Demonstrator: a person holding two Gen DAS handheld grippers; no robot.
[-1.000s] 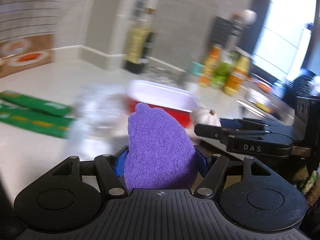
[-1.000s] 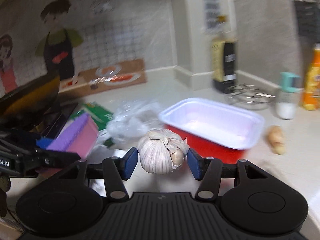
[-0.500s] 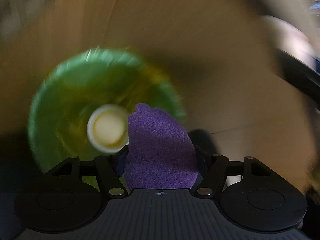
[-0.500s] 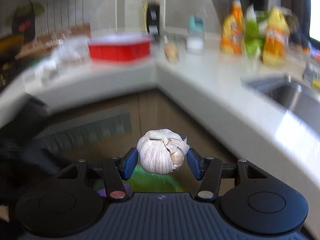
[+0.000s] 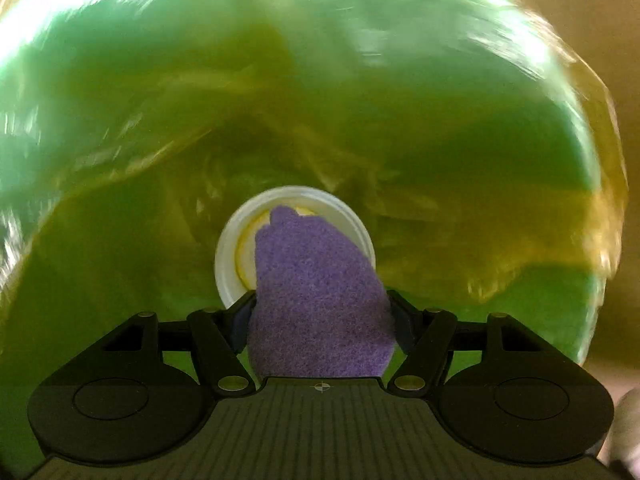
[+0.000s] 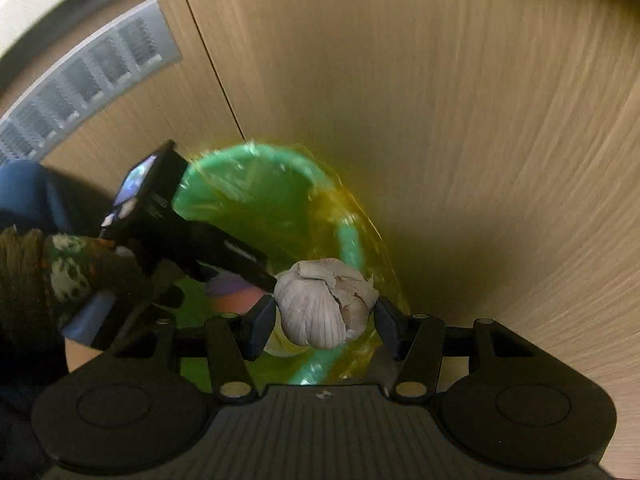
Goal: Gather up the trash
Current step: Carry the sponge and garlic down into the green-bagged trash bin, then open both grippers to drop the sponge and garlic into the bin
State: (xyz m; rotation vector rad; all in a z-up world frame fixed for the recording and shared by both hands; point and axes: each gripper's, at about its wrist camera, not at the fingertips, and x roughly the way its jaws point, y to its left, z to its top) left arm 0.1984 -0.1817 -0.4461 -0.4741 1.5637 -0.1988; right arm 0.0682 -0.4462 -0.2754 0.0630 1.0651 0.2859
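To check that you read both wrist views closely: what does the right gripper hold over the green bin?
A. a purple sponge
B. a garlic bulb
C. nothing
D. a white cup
B: in the right wrist view the garlic bulb sits clamped in the right gripper, above the bin.

From where I'm driving this, the backdrop is mostly light wood-grain cabinet (image 6: 440, 120) fronts, with a dark vertical seam (image 6: 216, 76) between two panels. Upper left there's a grey vent grille (image 6: 80, 80) set into the wood, and a pale counter edge (image 6: 60, 4) curving above it. Lighting's warm and dim, with a shadow low on the wood.
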